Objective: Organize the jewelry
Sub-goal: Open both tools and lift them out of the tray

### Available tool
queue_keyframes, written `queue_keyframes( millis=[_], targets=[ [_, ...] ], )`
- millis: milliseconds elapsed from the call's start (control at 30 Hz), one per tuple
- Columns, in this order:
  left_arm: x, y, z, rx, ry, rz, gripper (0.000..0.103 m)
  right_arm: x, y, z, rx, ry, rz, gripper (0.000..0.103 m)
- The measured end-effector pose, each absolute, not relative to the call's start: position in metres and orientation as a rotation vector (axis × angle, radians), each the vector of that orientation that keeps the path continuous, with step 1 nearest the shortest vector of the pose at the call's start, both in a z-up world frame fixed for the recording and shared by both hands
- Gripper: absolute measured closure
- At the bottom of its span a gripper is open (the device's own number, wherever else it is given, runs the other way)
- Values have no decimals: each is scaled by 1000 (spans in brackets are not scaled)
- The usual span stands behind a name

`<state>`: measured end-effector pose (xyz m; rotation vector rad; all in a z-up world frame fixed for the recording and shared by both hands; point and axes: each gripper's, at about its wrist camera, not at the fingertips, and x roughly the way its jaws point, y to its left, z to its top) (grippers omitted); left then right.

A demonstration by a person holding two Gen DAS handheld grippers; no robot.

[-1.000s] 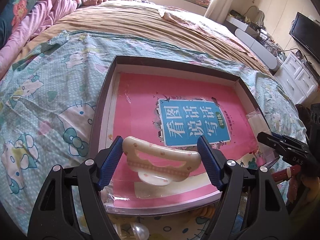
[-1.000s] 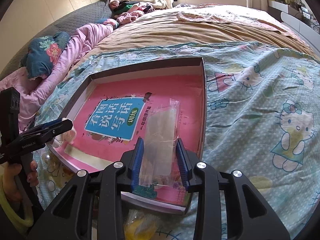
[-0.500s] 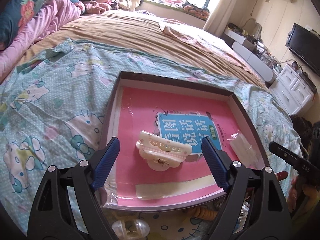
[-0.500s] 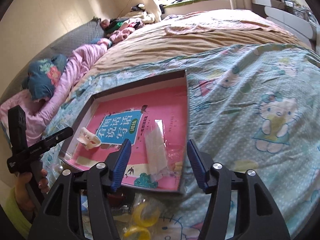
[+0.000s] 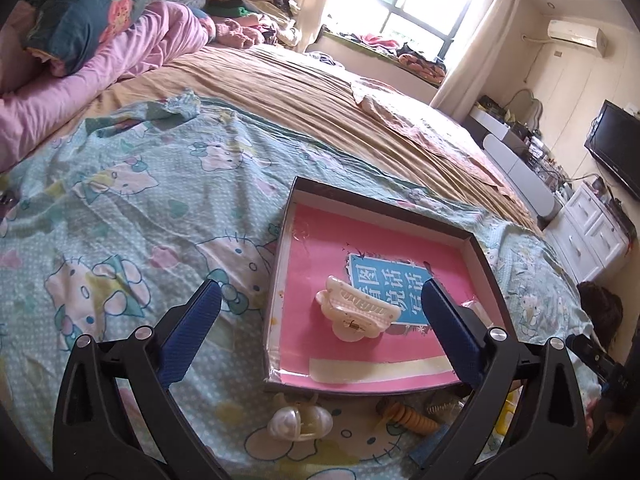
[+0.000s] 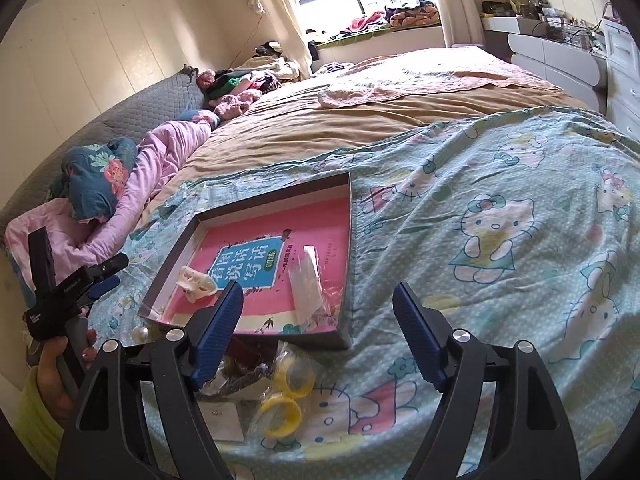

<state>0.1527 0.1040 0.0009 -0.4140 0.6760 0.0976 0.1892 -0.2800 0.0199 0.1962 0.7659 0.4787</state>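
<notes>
Blue-padded claws are both opening over the bed, nothing lying between their jaws.

Nearest, the left claw (image 5: 320, 328) and right claw (image 6: 318, 330) are hanging above loose pieces on the sheet (image 5: 120, 208): a clear clip (image 5: 300, 422), an orange clip (image 5: 412, 418) and yellow rings (image 6: 286, 396) in a bag. Just beyond, the tray (image 5: 372, 194) is sitting on the sheet, holding a cream hair claw clip (image 5: 356, 312) at its left and a clear packet (image 6: 306, 284) at its right, both apart from the pads. Farther off, brown bedding is stretching toward the window.
</notes>
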Motion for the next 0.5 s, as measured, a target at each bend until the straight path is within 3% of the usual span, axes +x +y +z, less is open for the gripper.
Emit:
queue_keyframes(
  millis=[500],
  targets=[
    [115,80,11,-360,652,38,10,158,-277,27,132,771,485,26]
  ],
)
